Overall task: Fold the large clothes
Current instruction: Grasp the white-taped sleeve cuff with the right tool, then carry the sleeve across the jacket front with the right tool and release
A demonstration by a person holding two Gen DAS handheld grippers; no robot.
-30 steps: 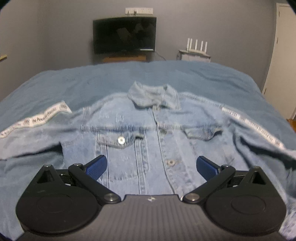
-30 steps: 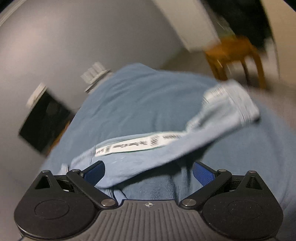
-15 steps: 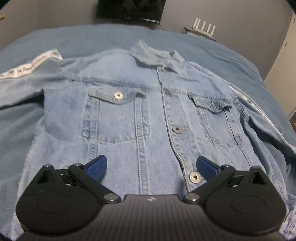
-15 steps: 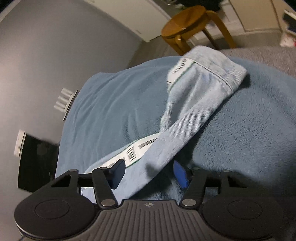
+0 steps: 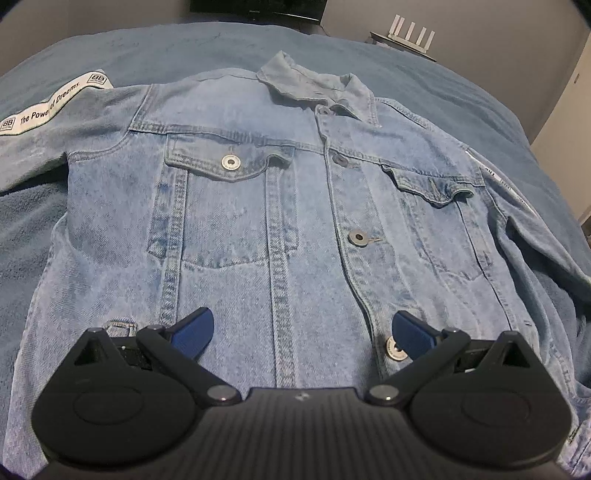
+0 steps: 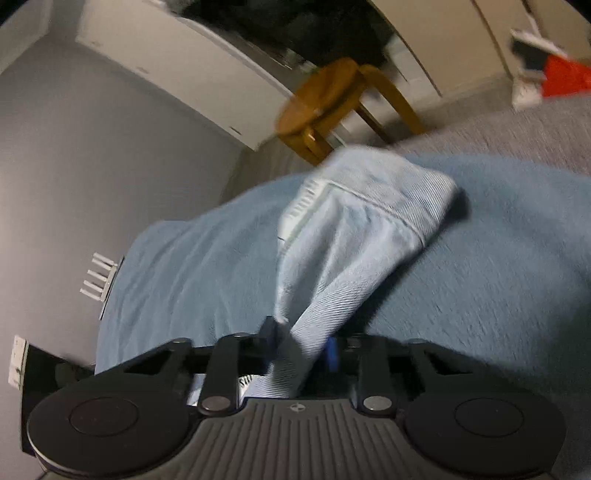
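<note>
Two fisheye views take in one bed (image 5: 443, 74) covered by a fleecy blue blanket, with a light-wash denim jacket (image 5: 295, 206) spread front-up across it, buttoned, collar toward the far wall. Grey walls close the room. Beyond the bed's far edge the left view shows the lower edge of a dark screen (image 5: 255, 9) and a white router (image 5: 408, 35) with four upright antennas on a small stand. The right view, blurred, shows a round wooden stool (image 6: 332, 107) on grey carpet beside pale cupboard fronts, and something red and white (image 6: 546, 74) on the floor, too smeared to name.

A white tape runs down the jacket's sleeve on the left of the left view; it reads "The Power of Dreams." between small square logos marked "BB" (image 5: 55, 107). A like tape on the other sleeve is too thin to read.

The left gripper (image 5: 301, 330) hangs over the jacket's lower front with its blue pads spread wide, nothing between them, a metal button (image 5: 395, 349) just by one pad. The right gripper (image 6: 301, 345) has just been closing and is now pinched narrow on the jacket's sleeve (image 6: 354, 236), whose cuff points toward the stool.
</note>
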